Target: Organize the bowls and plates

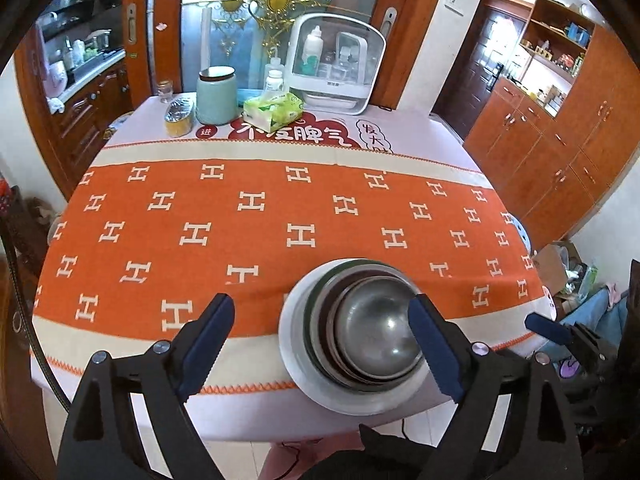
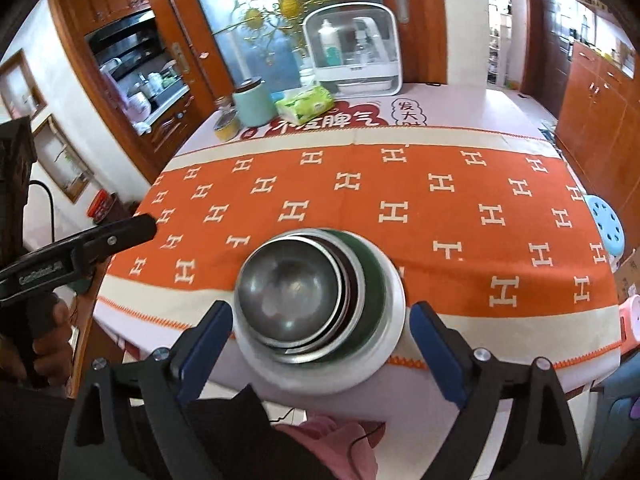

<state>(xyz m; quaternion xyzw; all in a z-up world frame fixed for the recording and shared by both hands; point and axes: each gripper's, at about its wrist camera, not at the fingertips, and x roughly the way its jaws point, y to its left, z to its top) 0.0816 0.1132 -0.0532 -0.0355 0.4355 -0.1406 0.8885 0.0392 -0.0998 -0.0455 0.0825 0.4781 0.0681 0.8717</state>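
Jaws wide; steel bowl [image 1: 376, 332] nests inside white bowl [image 1: 296, 344].

Mid cloth [image 1: 256, 216] free; jars [image 1: 216, 96] far edge.

Table [image 1: 132, 364] under an orange cloth with pale H marks [image 1: 256, 216], cream-bordered, over a pale printed cover with red characters at the far end. Near edge: nested stack of dishes [image 1: 352, 336], steel bowl [image 1: 376, 332] innermost, white plate [image 1: 292, 332] lowest. Far end: mint canister [image 1: 216, 96], green tissue pack [image 1: 274, 110], yellow tape roll [image 1: 180, 118], small glass jar [image 1: 165, 91], white bottle [image 1: 274, 80], white clear-fronted storage case [image 1: 336, 64].
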